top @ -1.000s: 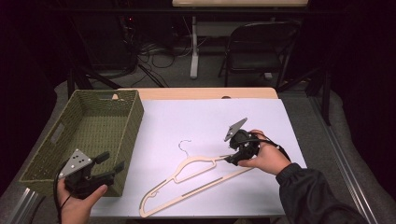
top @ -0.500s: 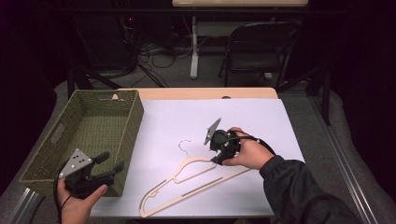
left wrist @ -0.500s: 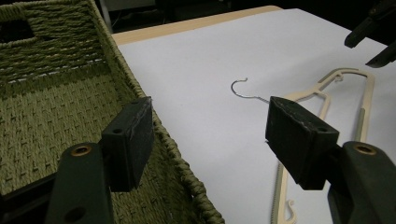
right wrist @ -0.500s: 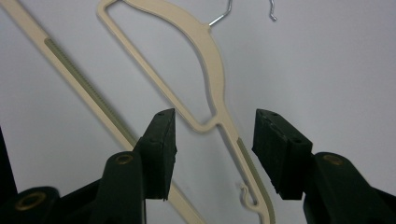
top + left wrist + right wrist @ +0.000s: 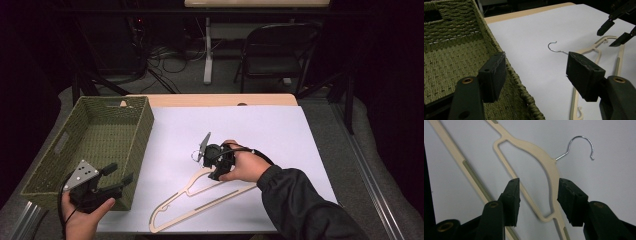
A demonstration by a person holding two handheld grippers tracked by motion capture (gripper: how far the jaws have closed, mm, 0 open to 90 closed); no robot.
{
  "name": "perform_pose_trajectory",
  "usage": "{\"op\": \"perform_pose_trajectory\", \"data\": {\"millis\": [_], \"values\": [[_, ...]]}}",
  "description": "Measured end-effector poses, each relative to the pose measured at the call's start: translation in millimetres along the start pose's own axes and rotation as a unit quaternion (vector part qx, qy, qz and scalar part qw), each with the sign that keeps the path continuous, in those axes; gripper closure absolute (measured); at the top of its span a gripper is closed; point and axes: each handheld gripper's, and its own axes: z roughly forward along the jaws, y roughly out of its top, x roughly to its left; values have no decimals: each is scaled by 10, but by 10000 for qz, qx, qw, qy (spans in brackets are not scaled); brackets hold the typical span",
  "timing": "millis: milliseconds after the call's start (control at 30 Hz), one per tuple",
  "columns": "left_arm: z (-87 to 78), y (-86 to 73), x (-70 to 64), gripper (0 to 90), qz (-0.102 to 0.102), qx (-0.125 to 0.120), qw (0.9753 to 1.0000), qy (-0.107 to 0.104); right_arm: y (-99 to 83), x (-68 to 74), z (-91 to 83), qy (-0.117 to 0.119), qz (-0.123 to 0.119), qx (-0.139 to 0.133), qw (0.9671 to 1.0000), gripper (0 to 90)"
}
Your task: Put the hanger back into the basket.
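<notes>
Lying flat on the white sheet [image 5: 260, 130] at lower centre of the high view, the hanger [image 5: 200, 202] points its metal hook [image 5: 194, 156] toward the frame's middle. Right gripper [image 5: 212, 162] sits over the hanger's neck, just right of centre; in its own view the jaws are spread, straddling the curved shoulder and the inner bar, with no contact I can confirm. Left gripper [image 5: 117, 177] is at lower left, jaws spread wide with nothing between them, beside the near corner of the green basket [image 5: 75, 135].
</notes>
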Motion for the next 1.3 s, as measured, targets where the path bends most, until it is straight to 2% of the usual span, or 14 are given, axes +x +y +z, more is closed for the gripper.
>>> {"op": "perform_pose_trajectory", "data": {"millis": [167,333,633,667,900,1033,1300], "values": [[-2,1,1,326,4,-9,10000,2,18,10,42,16,-60,40,10000,531],[3,2,-1,326,6,14,10000,-11,-15,-1,91,22,-145,253,9996,547],[15,-6,-2,327,6,21,10000,0,-65,13,223,209,-229,419,9986,600],[17,-8,-2,327,2,21,10000,-1,-71,14,236,173,-268,427,9986,599],[22,-9,-2,326,8,23,10000,2,-109,-13,300,186,-190,407,9988,597],[24,-11,0,327,8,31,10000,4,-156,-24,363,281,-190,583,9977,625],[31,-14,-2,326,13,46,10000,-4,-167,-12,452,369,-254,718,9964,627]]}}
